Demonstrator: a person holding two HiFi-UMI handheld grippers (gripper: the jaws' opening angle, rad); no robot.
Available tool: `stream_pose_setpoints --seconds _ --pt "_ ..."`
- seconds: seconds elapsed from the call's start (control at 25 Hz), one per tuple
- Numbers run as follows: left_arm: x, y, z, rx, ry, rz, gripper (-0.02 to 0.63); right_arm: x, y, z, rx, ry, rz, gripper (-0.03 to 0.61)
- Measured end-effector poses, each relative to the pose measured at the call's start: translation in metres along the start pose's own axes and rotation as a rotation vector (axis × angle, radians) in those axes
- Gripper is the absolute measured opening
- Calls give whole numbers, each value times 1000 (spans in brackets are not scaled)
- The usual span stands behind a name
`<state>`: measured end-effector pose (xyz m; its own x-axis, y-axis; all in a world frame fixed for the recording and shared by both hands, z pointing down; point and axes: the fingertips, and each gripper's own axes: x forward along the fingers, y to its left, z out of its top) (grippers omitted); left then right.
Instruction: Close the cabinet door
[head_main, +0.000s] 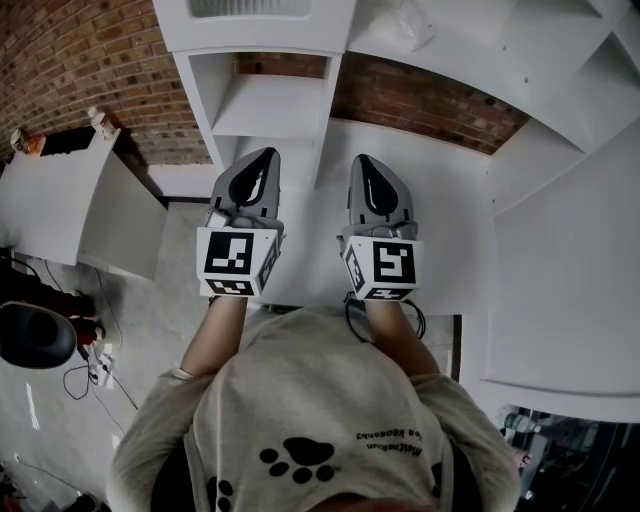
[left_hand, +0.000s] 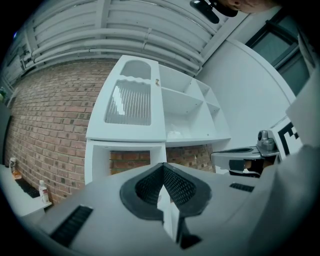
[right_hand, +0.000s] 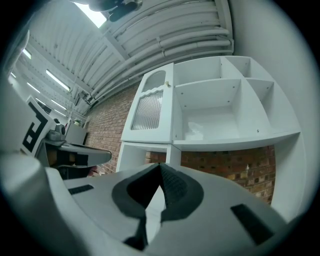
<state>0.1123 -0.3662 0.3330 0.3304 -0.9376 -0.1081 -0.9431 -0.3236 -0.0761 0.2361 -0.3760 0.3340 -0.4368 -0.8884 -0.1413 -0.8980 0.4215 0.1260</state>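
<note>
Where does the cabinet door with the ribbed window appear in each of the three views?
Head view: the door is at the top edge, left of centre, seen from below.
Left gripper view: the door is at upper centre, above the jaws.
Right gripper view: the door is left of centre, beside the open shelves.
Shared landmark: the brick wall behind the cabinet.

right claw (right_hand: 160, 175), jaws together, faces the white cabinet (right_hand: 220, 107) against a brick wall (right_hand: 222, 169).
</note>
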Motion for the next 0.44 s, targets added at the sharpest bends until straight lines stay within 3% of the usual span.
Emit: stream_pose_setpoints --seconds 0.44 --pt "0 3 3 8 -3 -10 8 3 10 2 2 -6 5 9"
